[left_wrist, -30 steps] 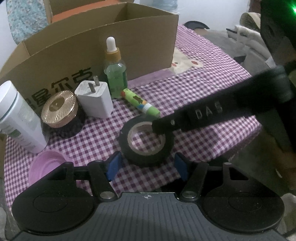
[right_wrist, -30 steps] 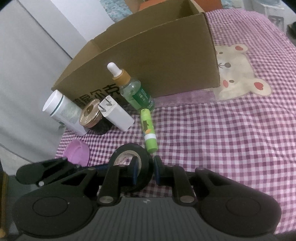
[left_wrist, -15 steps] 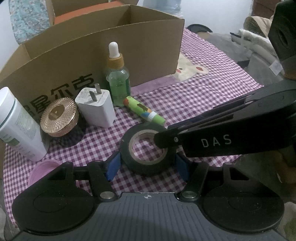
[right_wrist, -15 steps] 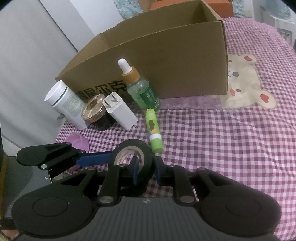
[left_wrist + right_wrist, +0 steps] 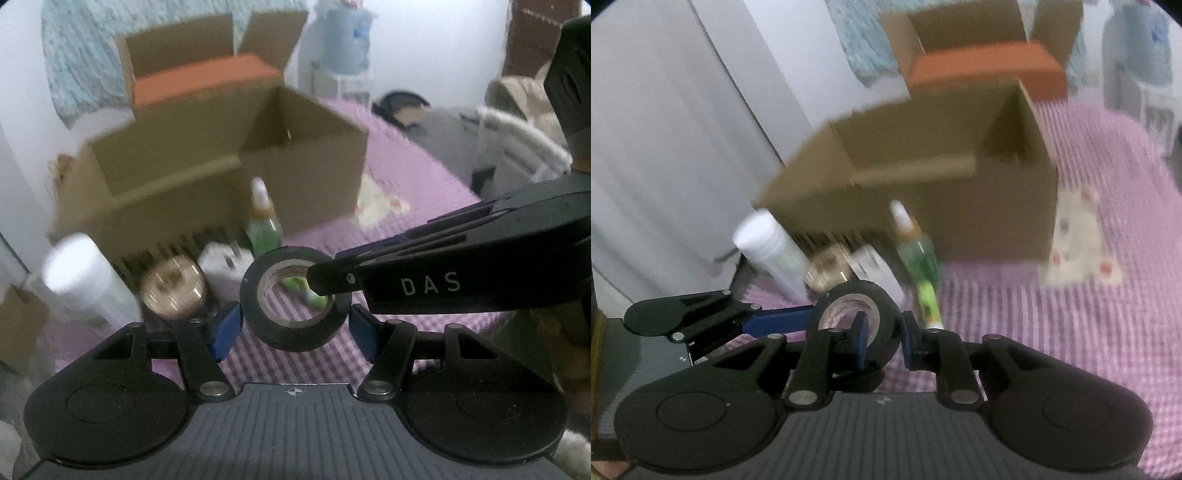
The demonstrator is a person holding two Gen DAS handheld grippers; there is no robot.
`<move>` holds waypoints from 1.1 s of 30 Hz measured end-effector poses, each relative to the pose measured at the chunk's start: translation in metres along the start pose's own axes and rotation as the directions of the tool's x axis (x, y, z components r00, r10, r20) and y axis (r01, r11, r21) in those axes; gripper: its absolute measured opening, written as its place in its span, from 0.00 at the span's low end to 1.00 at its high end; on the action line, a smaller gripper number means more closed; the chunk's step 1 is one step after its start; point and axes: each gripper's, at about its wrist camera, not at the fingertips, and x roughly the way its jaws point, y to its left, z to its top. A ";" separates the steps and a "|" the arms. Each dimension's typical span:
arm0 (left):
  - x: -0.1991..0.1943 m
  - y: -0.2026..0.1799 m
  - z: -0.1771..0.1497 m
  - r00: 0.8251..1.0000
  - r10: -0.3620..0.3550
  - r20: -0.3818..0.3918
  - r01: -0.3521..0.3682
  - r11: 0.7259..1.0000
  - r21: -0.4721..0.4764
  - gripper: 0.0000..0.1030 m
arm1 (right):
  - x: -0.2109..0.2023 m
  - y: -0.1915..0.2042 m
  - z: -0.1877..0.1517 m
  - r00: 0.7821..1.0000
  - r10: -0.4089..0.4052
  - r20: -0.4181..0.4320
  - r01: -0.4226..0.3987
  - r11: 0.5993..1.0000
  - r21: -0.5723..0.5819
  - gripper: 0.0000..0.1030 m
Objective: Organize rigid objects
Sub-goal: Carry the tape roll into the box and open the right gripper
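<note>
A black tape roll [image 5: 295, 338] [image 5: 884, 301] hangs above the purple checked cloth [image 5: 410, 221]. My left gripper [image 5: 293, 325] spans its outer width, both blue pads against its sides. My right gripper [image 5: 886, 332] is shut on the ring's wall, one finger inside the hole and one outside; its arm [image 5: 424, 284] comes in from the right in the left wrist view. The left gripper's blue finger [image 5: 775, 321] meets the roll from the left in the right wrist view. Behind stands an open cardboard box [image 5: 303, 177] [image 5: 960, 221].
Along the box's front stand a white bottle [image 5: 81, 273], a gold-lidded jar [image 5: 173, 288], a white charger [image 5: 225, 266] and a green dropper bottle [image 5: 264, 229]. A green tube [image 5: 929, 302] lies on the cloth. An orange box [image 5: 203, 85] sits behind. The background is blurred.
Both grippers have risen together with the tape roll, which has left the cloth. The views now look over the box's front wall into its inside.
</note>
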 end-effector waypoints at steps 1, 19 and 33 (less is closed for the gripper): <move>-0.008 0.003 0.005 1.000 0.007 0.017 -0.007 1.000 -0.003 0.61 | -0.005 0.006 0.006 1.000 0.003 0.018 -0.002 1.000 -0.014 0.20; 0.035 0.113 0.148 0.994 0.058 -0.092 -0.067 0.993 -0.101 0.61 | 0.089 0.009 0.198 0.991 0.083 -0.108 -0.090 0.994 -0.062 0.20; 0.153 0.167 0.169 0.925 0.055 -0.377 -0.116 0.983 -0.141 0.61 | 0.233 -0.043 0.229 0.934 0.106 -0.343 -0.082 0.993 0.083 0.20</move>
